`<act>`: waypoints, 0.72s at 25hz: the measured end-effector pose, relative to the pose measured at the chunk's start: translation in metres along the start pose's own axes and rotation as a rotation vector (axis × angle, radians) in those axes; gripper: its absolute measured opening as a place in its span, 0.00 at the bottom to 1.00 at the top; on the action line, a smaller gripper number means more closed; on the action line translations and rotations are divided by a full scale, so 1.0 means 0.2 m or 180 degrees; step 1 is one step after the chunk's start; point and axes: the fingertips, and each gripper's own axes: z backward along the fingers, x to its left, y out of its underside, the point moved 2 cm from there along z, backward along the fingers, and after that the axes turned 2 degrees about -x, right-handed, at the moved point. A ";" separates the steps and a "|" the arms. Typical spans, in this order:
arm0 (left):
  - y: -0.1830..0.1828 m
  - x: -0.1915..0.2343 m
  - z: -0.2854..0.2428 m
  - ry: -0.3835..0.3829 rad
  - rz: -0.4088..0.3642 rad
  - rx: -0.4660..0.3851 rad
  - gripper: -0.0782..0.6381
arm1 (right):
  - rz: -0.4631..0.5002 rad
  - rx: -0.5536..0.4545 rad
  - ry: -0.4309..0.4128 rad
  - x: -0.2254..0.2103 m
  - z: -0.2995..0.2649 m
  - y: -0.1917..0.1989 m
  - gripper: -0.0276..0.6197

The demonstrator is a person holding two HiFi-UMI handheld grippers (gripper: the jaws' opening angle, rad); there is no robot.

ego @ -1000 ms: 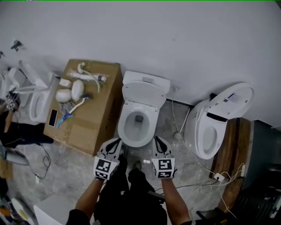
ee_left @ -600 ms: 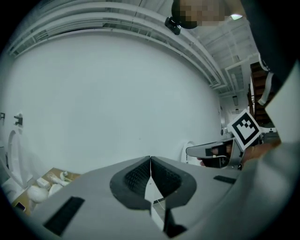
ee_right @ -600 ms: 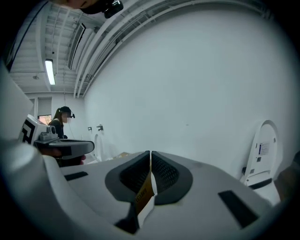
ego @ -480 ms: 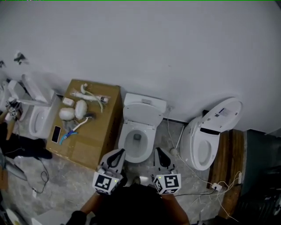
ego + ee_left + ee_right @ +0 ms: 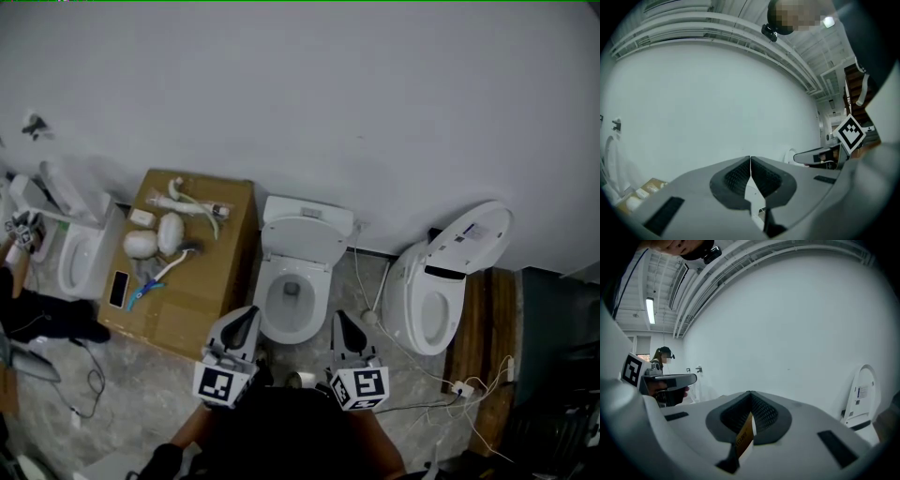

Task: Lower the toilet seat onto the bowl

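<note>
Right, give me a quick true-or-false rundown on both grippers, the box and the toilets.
1. The left gripper and the right gripper are both shut. True.
2. In the head view, the box stands right of the middle toilet. False: the box is on its left.
3. The middle toilet's bowl is covered. False: it is open, with water showing.
4. The lid of the far-right toilet is up. True.

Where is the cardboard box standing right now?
In the head view, the cardboard box stands left of centre against the wall, between the middle toilet and the left toilet.
</note>
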 end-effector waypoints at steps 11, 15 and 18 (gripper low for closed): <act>0.00 0.01 0.00 0.0007 0.0029 0.0016 0.14 | 0.0008 0.0054 -0.0109 0.05 -0.02 0.00 0.08; 0.00 0.01 0.00 -0.0006 0.0059 0.0031 0.14 | 0.0026 0.0065 -0.0118 0.07 -0.01 0.01 0.08; 0.01 0.00 0.02 -0.0005 0.0063 0.0031 0.14 | 0.0031 0.0064 -0.0129 0.08 0.00 0.00 0.08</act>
